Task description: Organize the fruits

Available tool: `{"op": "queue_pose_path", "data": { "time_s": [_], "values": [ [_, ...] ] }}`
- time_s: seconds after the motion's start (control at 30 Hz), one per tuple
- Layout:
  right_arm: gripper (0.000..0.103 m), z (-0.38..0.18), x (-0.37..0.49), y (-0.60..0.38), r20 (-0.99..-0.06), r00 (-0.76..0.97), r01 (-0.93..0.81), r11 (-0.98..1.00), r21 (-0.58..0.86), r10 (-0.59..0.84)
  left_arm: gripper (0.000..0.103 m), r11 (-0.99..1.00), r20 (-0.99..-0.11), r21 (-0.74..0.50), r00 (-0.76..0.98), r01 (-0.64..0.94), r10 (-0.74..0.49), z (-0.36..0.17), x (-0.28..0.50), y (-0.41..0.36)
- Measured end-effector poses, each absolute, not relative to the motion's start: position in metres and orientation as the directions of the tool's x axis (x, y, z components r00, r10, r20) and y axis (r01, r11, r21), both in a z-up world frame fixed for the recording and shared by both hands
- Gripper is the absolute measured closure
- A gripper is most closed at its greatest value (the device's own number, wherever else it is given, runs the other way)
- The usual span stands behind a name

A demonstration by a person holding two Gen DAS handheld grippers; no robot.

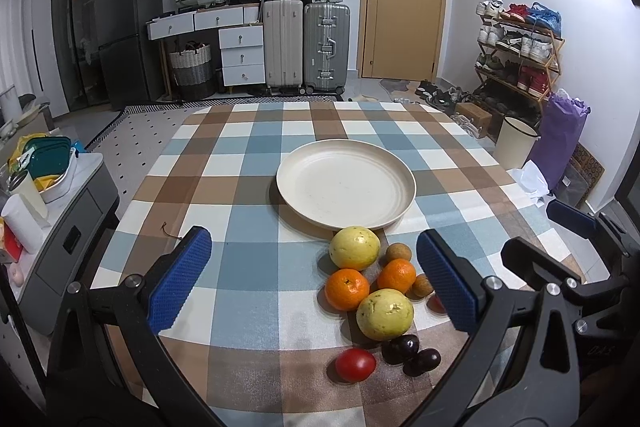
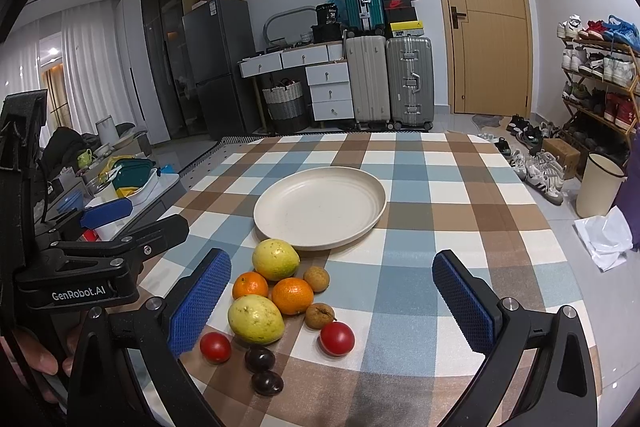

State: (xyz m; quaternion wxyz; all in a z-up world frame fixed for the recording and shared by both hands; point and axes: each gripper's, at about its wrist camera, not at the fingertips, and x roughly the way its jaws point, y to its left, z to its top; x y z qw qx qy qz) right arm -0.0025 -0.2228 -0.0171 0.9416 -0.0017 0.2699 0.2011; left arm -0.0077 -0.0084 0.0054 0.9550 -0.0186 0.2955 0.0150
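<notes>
A cream plate [image 1: 384, 163] [image 2: 360, 183] lies bare on the checked tablecloth. Just in front of it sits a cluster of fruit: two yellow-green guavas [image 1: 354, 247] [image 2: 256, 319], two oranges [image 1: 346, 289] [image 2: 293, 295], small brown longans [image 1: 398, 253] [image 2: 317, 279], red tomatoes [image 1: 355, 365] [image 2: 337, 338] and dark plums [image 1: 400, 348] [image 2: 260, 358]. My left gripper [image 1: 314, 279] is open above the table, with the fruit between its blue pads toward the right one. My right gripper [image 2: 332, 303] is open too, the fruit near its left pad. Neither holds anything.
The table [image 1: 240, 163] is covered by a blue, brown and white checked cloth. A low grey cabinet with containers [image 1: 60, 187] stands left of it. A cream bin [image 2: 600, 183] and a shoe rack [image 1: 520, 47] stand to the right. Suitcases and drawers line the far wall.
</notes>
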Motion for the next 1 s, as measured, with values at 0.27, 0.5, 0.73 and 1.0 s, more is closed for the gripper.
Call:
{"op": "queue_pose_path", "data": {
  "time_s": [0.27,0.5,0.73,1.0],
  "values": [
    [0.000,-0.0163,-0.0018,-0.2247,-0.514,0.760,-0.382,0.913,0.141,0.397,0.001,0.999,-0.563,-0.025,0.826,-0.046,0.024,0.0052,-0.0087,-0.0091],
    [0.000,-0.0129,-0.0035,-0.2221,-0.507,0.766,-0.387,0.913,0.130,0.396,0.001,0.999,-0.563,-0.027,0.826,-0.045,0.022,0.0047,-0.0085,-0.0090],
    [0.000,-0.0152,-0.0025,-0.2233,-0.516,0.756,-0.381,0.912,0.153,0.402,0.001,0.999,-0.566,-0.030,0.824,-0.043,0.018,0.0044,-0.0097,-0.0106],
    [0.000,-0.0155,-0.0011,-0.2266,-0.515,0.757,-0.376,0.912,0.162,0.403,0.001,0.999,-0.567,-0.031,0.824,-0.043,0.018,0.0043,-0.0097,-0.0100]
  ]
}}
